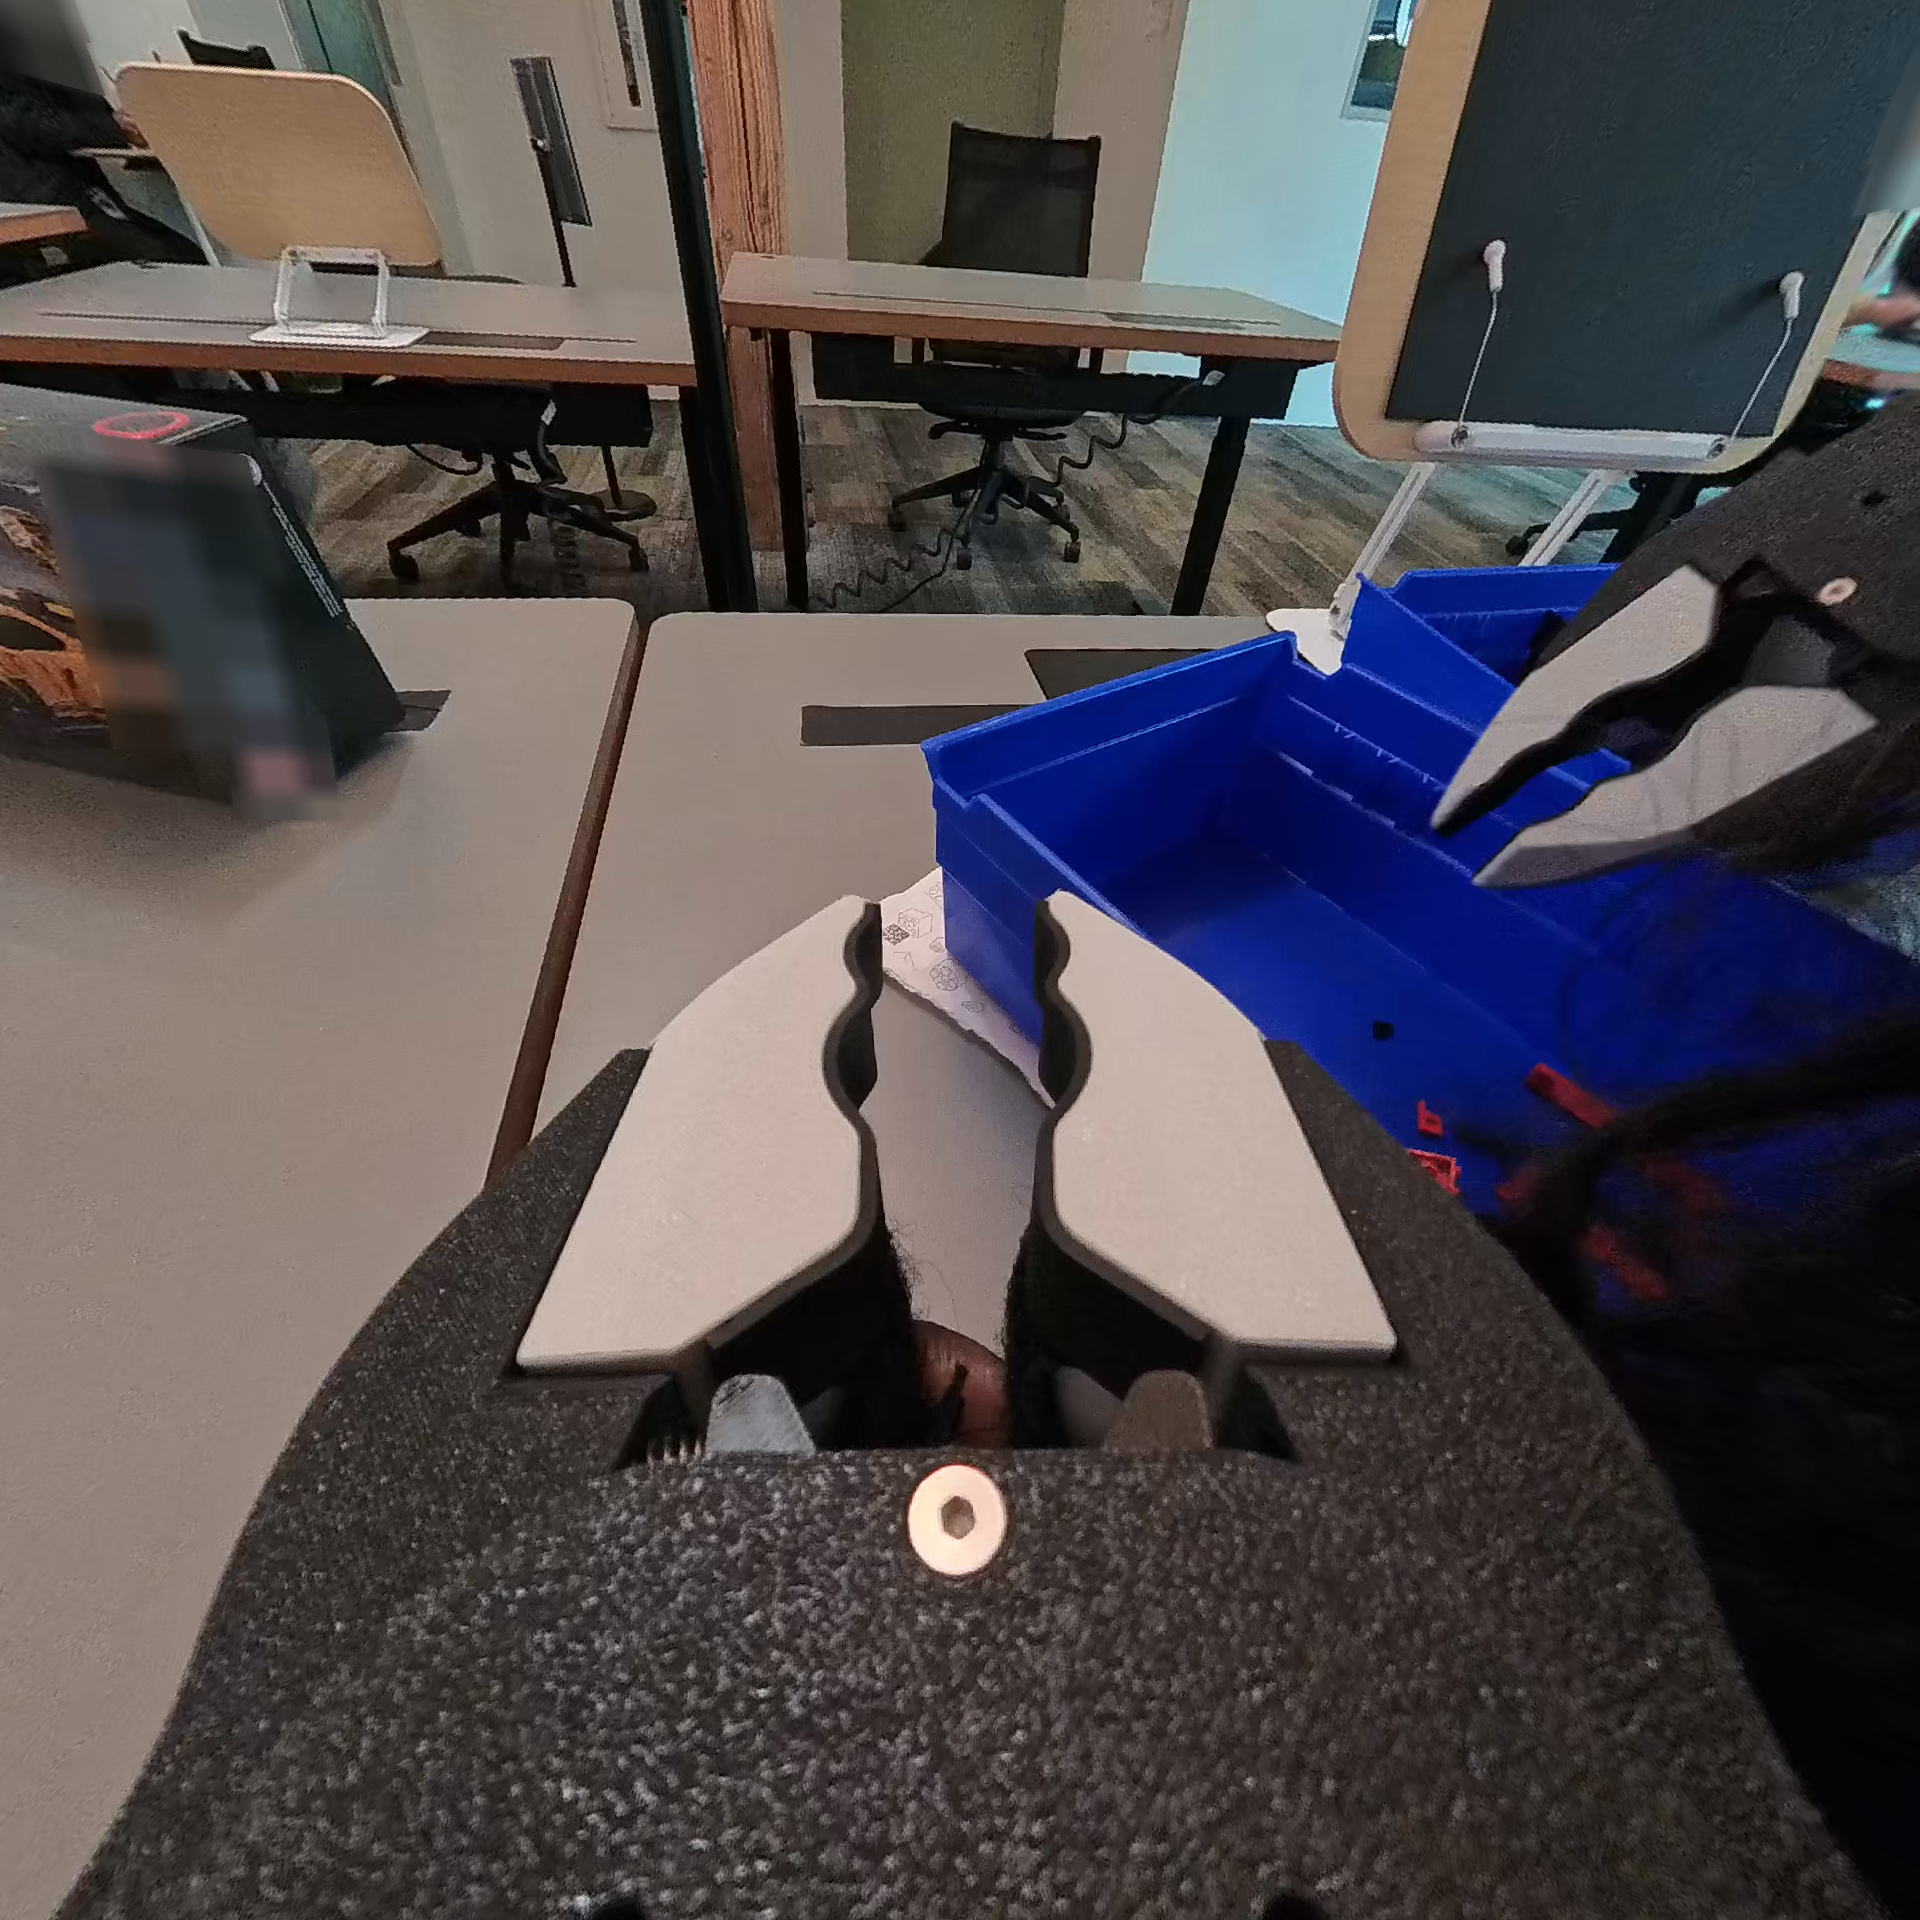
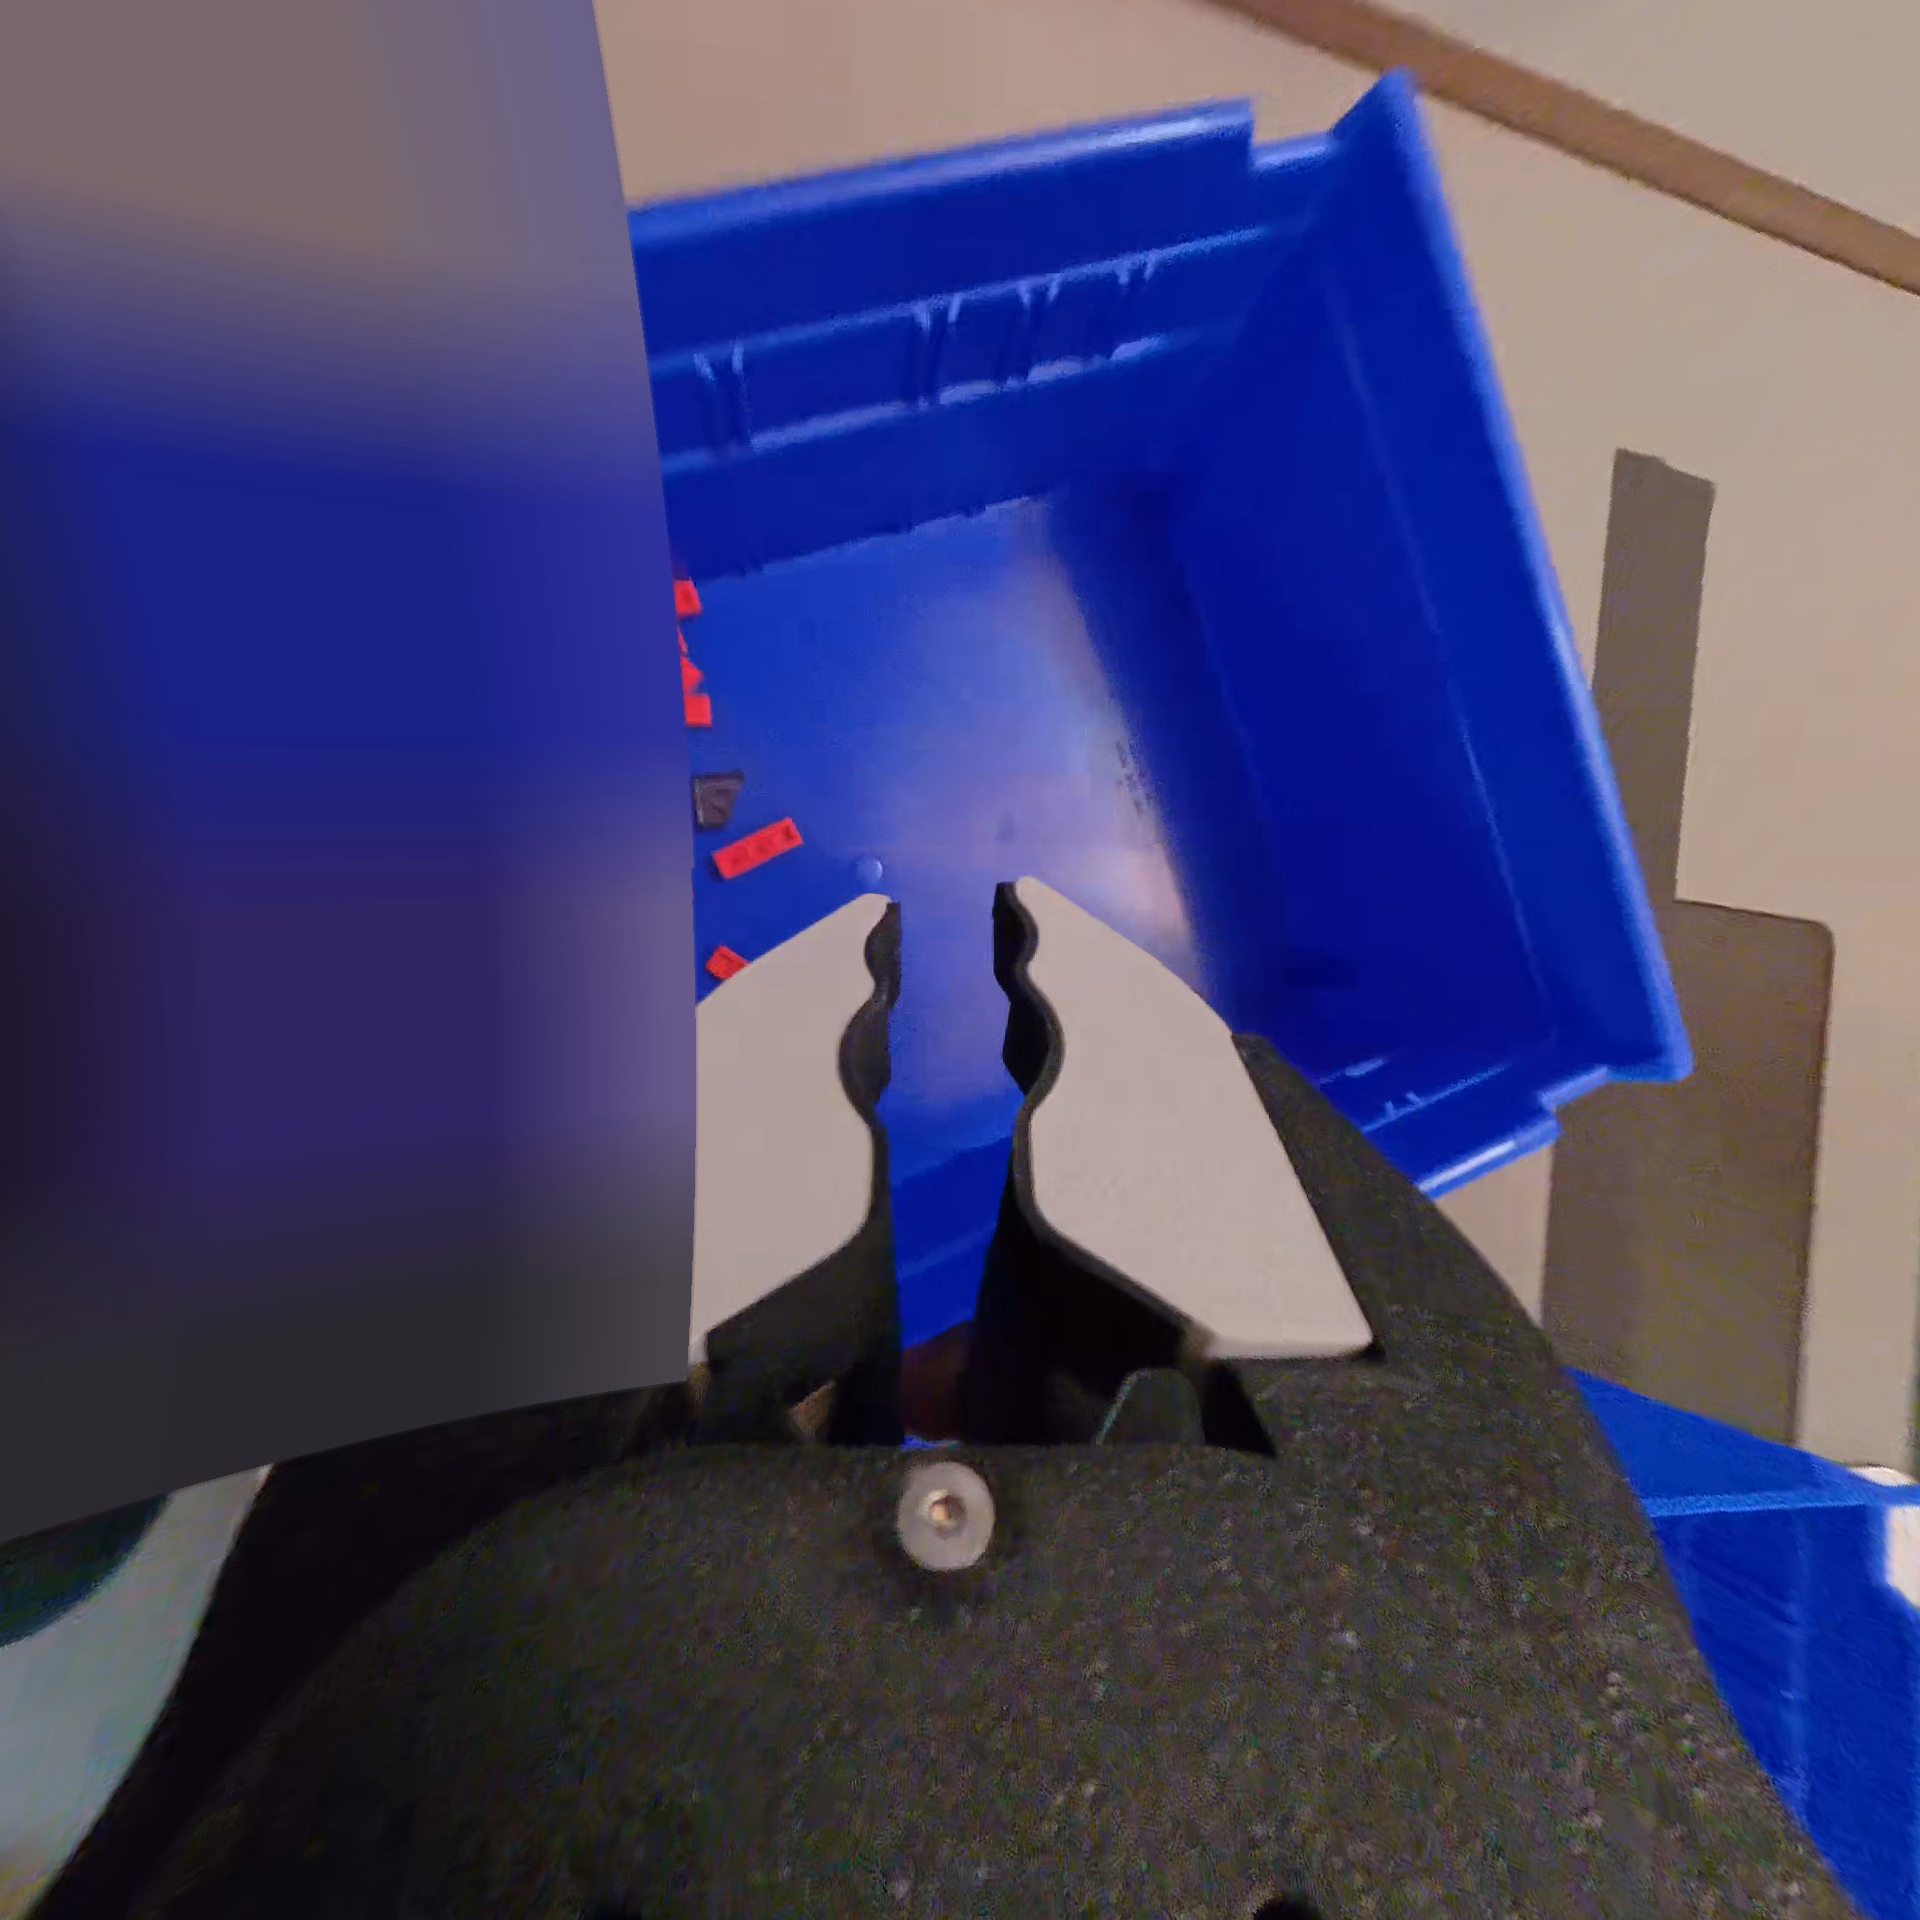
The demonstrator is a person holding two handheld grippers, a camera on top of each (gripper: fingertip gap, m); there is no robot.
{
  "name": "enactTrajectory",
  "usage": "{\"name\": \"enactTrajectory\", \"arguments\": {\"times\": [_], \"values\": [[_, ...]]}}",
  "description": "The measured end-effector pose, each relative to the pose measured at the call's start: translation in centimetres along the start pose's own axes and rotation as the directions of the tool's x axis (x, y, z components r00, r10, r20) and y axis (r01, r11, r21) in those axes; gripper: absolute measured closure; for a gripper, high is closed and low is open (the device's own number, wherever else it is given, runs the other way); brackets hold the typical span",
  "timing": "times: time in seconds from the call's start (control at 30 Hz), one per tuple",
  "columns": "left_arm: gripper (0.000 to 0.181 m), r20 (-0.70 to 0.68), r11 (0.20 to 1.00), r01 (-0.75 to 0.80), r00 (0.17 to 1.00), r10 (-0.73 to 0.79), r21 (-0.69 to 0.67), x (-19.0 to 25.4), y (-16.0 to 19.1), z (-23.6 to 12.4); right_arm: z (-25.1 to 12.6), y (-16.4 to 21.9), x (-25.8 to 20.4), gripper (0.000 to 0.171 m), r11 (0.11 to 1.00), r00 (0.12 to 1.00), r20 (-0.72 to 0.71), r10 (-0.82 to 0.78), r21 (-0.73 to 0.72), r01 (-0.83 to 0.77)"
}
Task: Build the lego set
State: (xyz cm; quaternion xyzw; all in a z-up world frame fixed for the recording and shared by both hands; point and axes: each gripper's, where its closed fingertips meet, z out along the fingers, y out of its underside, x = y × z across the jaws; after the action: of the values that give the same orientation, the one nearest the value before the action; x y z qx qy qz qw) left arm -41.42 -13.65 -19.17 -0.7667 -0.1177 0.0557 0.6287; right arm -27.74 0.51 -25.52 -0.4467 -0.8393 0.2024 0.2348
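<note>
My left gripper (image 1: 954,914) hung over the grey table (image 1: 312,1039), jaws apart and empty, just beside the blue bin (image 1: 1299,914). My right gripper (image 2: 943,896) hovered above that bin's floor, jaws parted on nothing, with small red bricks (image 2: 756,848) scattered near its left finger.

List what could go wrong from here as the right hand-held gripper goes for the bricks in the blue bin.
1. The red bricks are small and flat on the floor of the blue bin; the open right hand-held gripper may slip off one or nudge it away.
2. The bin's tall walls could catch the gripper.
3. The bin rests on a printed sheet, so a bump might shift it. The open left hand-held gripper is not bracing it.
</note>
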Motion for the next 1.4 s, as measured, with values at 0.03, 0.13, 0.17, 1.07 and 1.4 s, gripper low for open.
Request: {"name": "enactTrajectory", "arguments": {"times": [0.03, 0.13, 0.17, 1.07, 1.4], "values": [[0.154, 0.0, 1.0, 0.0, 1.0, 0.0, -0.001, 0.0, 0.0, 0.0, -0.5, 0.0, -0.1, 0.156, 0.999, 1.0, 0.014, 0.028, 0.022, -0.028], [0.154, 0.0, 1.0, -0.002, 1.0, 0.002, -0.004, 0.1, 0.0, 0.1, -1.4, 0.5, -0.6, 0.157, 0.996, 0.996, 0.044, 0.075, 0.052, -0.077], [0.154, 0.0, 1.0, -0.004, 1.0, 0.004, -0.003, 0.1, 0.0, 0.1, -1.5, 0.7, -0.9, 0.158, 0.995, 0.995, 0.054, 0.082, 0.053, -0.084], [0.154, 0.007, 1.0, -0.021, 1.0, 0.02, 0.007, 0.3, -0.4, -0.3, 0.3, -0.6, -5.3, 0.156, 0.998, 0.976, 0.214, 0.051, 0.009, -0.054], [0.154, 0.005, 1.0, -0.023, 1.0, 0.023, 0.006, 0.4, -0.5, -0.3, -1.3, 0.6, -3.2, 0.156, 0.993, 0.983, 0.148, 0.113, 0.006, -0.115]]}}
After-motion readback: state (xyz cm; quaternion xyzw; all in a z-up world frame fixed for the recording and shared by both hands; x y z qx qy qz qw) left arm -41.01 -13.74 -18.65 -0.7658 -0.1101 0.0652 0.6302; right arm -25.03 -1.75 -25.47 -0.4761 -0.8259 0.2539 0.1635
